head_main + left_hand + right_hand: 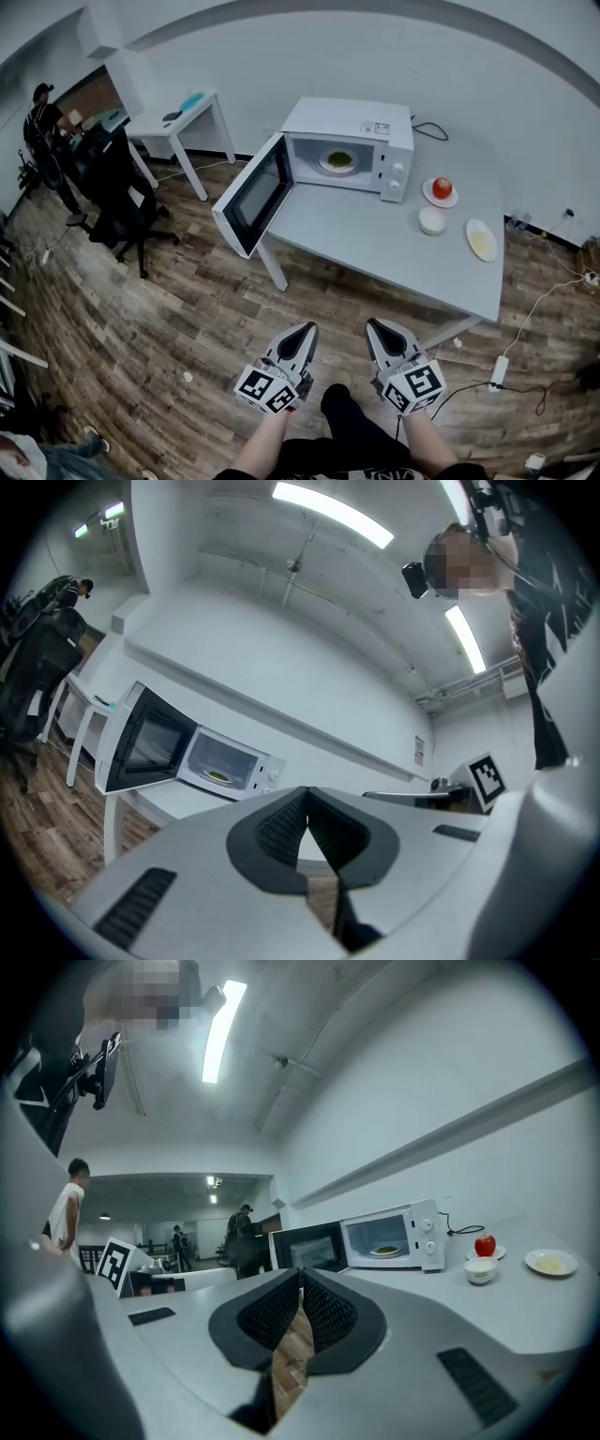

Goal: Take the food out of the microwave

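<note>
Sitting in microwave [349, 145]: plate of food [337, 160], green, on the floor of the oven, untouched.
Door [255, 195]: swung wide open to the left, hanging past the table [375, 246] edge.
Left gripper [302, 330]: jaws together, nothing between them, low and well short of the table.
Right gripper [380, 328]: jaws meeting at the tips, empty, just beside the left one.
Right of microwave: apple [442, 187] on a saucer [440, 200], small bowl [431, 220], flat dish [481, 240] with something pale.

Head view: from above, steeply down, well back. Gripper views: low, level, facing ahead — all sharing microwave [349, 120], table [375, 239].
</note>
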`<state>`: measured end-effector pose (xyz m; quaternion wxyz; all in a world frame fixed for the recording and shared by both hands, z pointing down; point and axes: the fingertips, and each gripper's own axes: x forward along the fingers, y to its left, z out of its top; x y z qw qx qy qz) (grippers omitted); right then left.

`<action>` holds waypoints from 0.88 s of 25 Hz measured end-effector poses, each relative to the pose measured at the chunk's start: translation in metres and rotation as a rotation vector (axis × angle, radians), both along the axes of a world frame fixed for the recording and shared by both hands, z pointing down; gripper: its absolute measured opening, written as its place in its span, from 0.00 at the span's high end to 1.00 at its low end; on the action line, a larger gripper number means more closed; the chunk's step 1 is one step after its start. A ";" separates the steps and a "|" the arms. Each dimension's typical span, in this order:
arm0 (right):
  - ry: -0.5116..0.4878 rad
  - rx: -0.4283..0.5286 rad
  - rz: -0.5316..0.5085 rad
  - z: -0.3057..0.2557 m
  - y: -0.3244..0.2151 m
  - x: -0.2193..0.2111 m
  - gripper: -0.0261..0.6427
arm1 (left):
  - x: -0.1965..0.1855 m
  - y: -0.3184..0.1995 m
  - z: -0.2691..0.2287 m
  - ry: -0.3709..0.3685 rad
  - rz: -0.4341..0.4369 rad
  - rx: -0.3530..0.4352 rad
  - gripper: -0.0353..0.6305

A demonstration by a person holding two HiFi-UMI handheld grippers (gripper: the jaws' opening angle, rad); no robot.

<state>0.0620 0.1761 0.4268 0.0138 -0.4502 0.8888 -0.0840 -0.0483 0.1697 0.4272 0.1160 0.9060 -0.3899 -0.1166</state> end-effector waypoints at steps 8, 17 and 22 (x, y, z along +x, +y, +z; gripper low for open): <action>-0.030 0.005 -0.012 -0.004 -0.073 -0.001 0.91 | -0.001 -0.078 -0.007 -0.016 -0.025 0.003 0.93; -0.046 -0.029 -0.017 -0.001 -0.147 0.009 0.91 | 0.015 -0.154 -0.012 -0.020 -0.019 -0.011 0.93; -0.051 -0.039 -0.024 0.005 -0.183 0.006 0.91 | 0.014 -0.189 -0.006 -0.025 -0.025 -0.016 0.93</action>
